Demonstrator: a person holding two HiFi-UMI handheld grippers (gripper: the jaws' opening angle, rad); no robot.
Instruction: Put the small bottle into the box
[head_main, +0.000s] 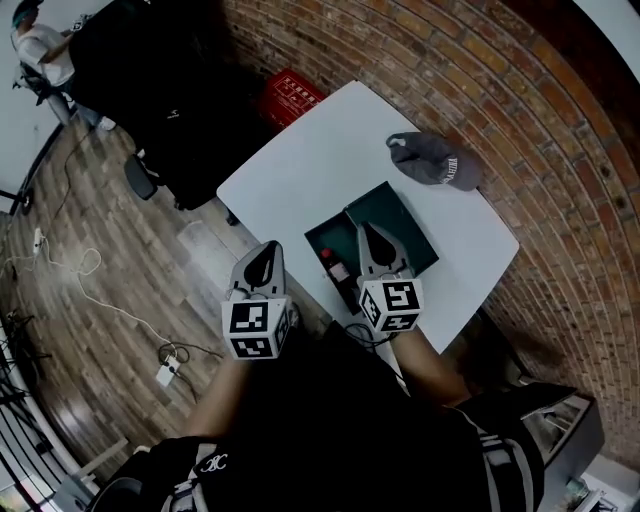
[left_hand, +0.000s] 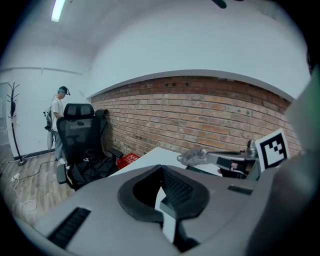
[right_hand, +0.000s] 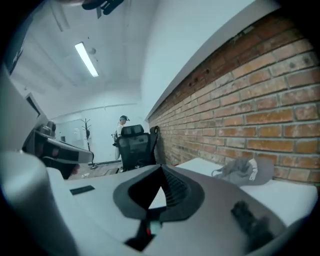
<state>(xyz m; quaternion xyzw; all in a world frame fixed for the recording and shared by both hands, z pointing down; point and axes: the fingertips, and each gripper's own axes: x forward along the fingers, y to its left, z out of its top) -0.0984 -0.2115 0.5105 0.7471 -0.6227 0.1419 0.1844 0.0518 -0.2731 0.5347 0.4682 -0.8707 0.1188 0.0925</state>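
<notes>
Two grippers, one bottle, one box and one stray item, listed left to right.

1. Left gripper: jaws together with nothing between them. It is held off the near-left edge of the white table, over the floor.

2. Small bottle: red top and pale label. It seems to lie on its side in the dark hollow of the box, just left of the right gripper. It is likely light and stiff, with a smooth round body (apt to roll, or to squirt out of a hard pinch). If it needs shifting, it is best taken across the labelled middle, below the top, and squeezed gently in case it is glass.

3. Box: dark green, open, standing on the table.

4. Right gripper: jaws closed on nothing, hanging over the box.

5. Grey cap: on the table beyond the box, not touching it.
</notes>
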